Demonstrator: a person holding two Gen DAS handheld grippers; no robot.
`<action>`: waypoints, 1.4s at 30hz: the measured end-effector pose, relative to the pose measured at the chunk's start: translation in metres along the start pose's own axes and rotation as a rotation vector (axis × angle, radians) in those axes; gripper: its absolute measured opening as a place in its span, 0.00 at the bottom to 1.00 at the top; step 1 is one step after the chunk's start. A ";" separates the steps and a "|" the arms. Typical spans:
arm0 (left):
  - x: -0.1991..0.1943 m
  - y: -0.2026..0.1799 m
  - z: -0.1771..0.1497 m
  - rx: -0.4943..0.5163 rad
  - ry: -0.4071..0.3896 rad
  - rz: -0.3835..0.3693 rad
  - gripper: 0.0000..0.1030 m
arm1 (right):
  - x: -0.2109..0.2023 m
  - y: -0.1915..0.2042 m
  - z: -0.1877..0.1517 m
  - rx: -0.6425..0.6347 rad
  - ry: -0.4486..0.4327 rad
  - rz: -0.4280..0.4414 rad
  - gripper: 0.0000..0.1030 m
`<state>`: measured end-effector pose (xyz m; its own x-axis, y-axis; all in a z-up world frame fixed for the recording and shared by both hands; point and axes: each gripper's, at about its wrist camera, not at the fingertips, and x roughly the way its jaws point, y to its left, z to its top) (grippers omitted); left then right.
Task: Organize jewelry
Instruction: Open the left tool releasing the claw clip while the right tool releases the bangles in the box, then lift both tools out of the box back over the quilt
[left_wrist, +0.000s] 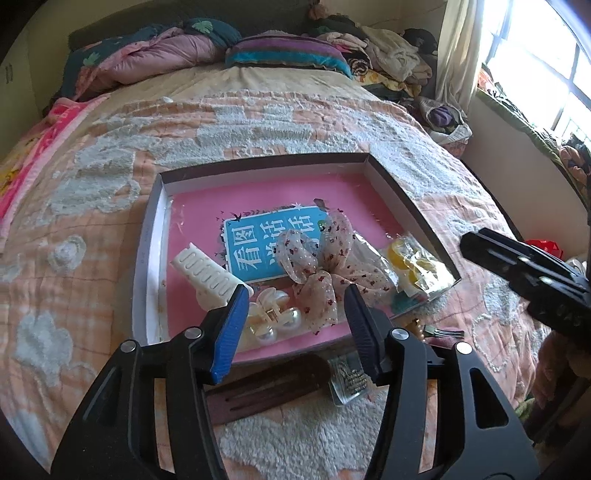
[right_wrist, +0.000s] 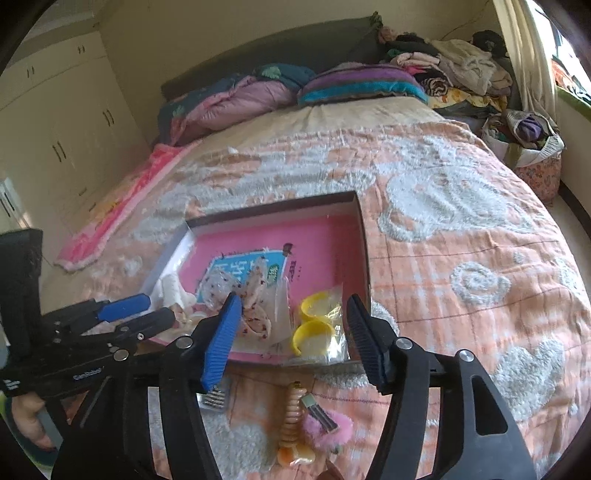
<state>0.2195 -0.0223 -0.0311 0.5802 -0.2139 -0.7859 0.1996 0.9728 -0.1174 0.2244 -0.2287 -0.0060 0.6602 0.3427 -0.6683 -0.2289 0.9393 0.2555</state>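
Two yellow rings (right_wrist: 312, 325), one bow (left_wrist: 317, 266), box (left_wrist: 266, 166).

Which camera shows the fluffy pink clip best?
The right wrist view. The fluffy pink clip lies in the open on the blanket, in front of the box. In the left wrist view I cannot find it.

Bed (right_wrist: 443, 221) under a peach tufted quilt, cream wardrobes (right_wrist: 66, 122) on one side, bright window (left_wrist: 546, 66) — daylight pouring in

Daylight floods from the window (left_wrist: 546, 70) on my right, blown white; my views bend and darken at the edges.
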 end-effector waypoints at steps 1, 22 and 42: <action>-0.004 0.000 0.000 -0.002 -0.007 0.000 0.46 | -0.006 0.000 0.000 0.003 -0.010 0.003 0.59; -0.077 0.006 0.003 -0.070 -0.141 0.009 0.91 | -0.104 0.022 0.005 -0.042 -0.196 0.001 0.80; -0.120 0.001 -0.022 -0.061 -0.196 0.015 0.91 | -0.158 0.040 -0.014 -0.056 -0.278 0.021 0.84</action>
<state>0.1326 0.0066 0.0494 0.7267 -0.2063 -0.6553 0.1447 0.9784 -0.1476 0.1009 -0.2450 0.1002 0.8241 0.3523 -0.4436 -0.2790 0.9339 0.2234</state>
